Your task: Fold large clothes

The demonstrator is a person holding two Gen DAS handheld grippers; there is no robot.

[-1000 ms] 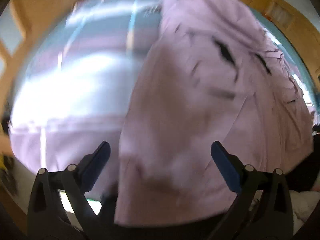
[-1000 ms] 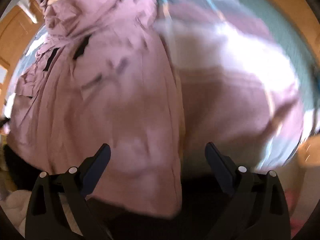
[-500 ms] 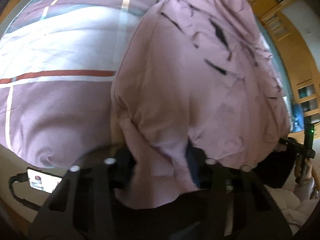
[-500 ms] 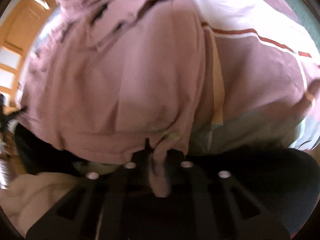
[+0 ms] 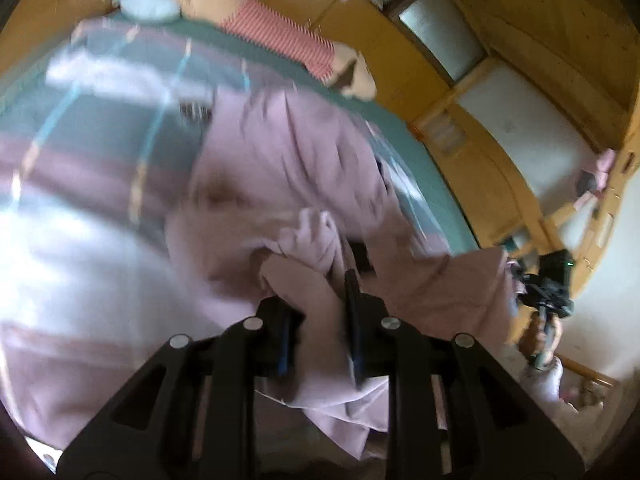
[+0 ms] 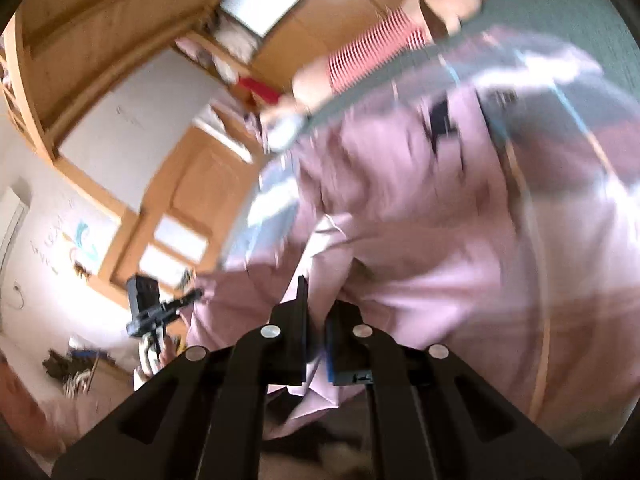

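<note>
A large pink garment (image 5: pixel 296 152) lies spread over the bed, and its near edge is lifted off the cover. The jaws of my left gripper (image 5: pixel 316 296) are closing, with a bunched fold of that edge pinched between the fingers. My right gripper (image 6: pixel 320 300) is shut on another part of the same edge, and cloth hangs below its fingers. The garment (image 6: pixel 420 216) stretches taut between the two grips. Each view is blurred. Each wrist view shows the other gripper at the cloth's far corner, held by a hand (image 5: pixel 538 336).
The bed (image 5: pixel 80 128) has a striped pink, grey and white cover with a teal border. A plush toy in red-and-white stripes (image 5: pixel 276 36) lies along the bed's far edge. Wooden cupboards and shelves (image 5: pixel 500 80) line the walls behind it.
Both grippers went from wide open above the garment's near edge to closed on it. Both then rose with the cloth and tilted up, bringing the room into view.
</note>
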